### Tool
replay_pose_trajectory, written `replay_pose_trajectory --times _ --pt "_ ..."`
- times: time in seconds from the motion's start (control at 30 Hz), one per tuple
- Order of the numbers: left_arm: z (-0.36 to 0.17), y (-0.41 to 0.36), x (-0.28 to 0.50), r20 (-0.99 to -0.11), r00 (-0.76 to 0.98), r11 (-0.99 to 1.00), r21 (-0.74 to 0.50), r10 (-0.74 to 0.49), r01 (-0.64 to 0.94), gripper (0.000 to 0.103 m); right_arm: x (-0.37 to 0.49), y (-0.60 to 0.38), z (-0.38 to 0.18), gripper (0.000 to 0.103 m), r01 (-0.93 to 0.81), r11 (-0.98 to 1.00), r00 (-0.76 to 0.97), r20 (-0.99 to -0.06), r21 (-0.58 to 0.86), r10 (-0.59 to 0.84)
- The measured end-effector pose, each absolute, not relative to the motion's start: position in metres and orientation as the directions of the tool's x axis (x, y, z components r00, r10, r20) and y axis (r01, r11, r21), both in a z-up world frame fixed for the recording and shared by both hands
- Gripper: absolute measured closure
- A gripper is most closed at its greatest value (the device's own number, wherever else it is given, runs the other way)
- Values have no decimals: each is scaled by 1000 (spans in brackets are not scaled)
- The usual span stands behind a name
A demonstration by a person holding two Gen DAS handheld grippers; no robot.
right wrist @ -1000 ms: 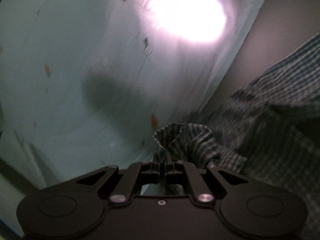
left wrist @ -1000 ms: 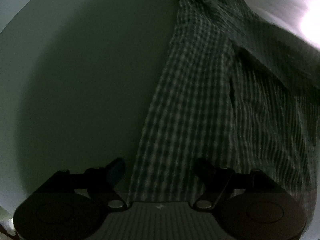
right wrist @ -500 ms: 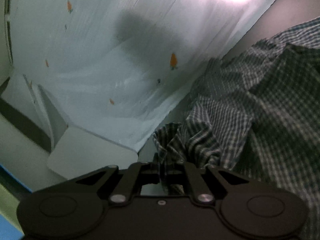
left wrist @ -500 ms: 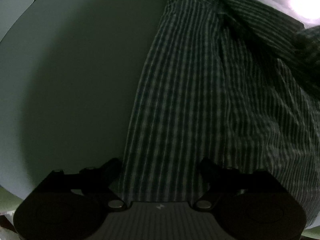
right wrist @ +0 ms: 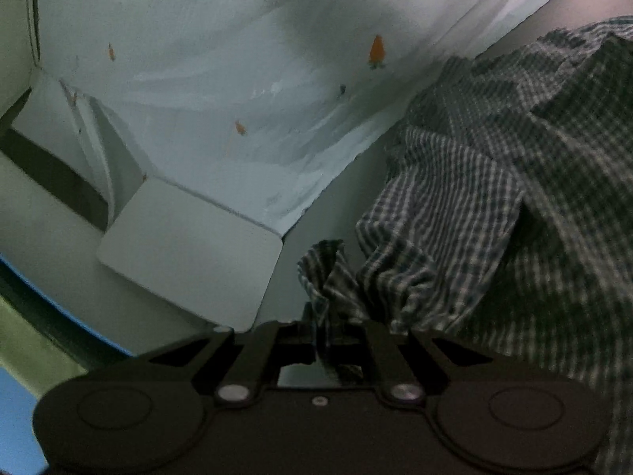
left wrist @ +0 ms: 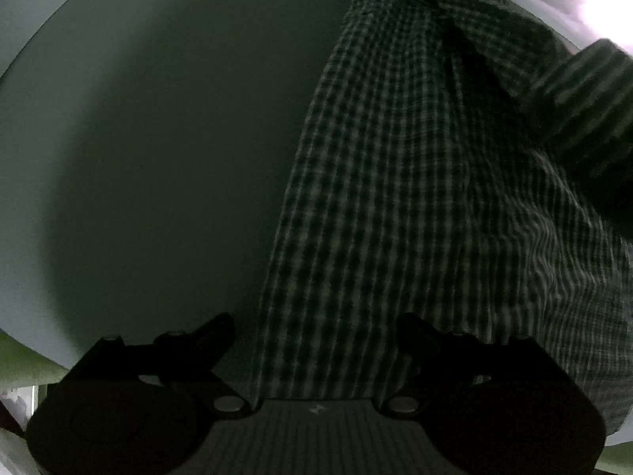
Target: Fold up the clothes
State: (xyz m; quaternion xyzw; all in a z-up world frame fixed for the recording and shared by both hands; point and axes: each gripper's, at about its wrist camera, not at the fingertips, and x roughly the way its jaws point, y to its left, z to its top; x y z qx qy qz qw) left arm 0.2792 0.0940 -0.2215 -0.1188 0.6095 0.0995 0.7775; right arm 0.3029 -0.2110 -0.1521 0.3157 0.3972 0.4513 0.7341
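My right gripper (right wrist: 324, 340) pinches a shirt (left wrist: 415, 198) edge, my left gripper (left wrist: 316, 340) gapes empty above it, so folding has barely begun.

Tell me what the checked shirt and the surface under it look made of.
Checked shirt: thin woven cloth, probably cotton, matte; it creases and bunches softly.
Surface: smooth, plain, matte grey-green, no seams or grain showing; probably a laminate or painted tabletop, though the dim light leaves that open.

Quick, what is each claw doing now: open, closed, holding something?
Left claw: open, holding nothing, above the checked shirt.
Right claw: closed on a bunch of the shirt.
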Motion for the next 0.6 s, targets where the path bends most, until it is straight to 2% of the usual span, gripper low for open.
replay_pose_trajectory --times 0.6 --pt "-221 104 261 -971 237 944 -75 4 -323 12 264 -181 -172 95 -457 415 112 -412 787 904"
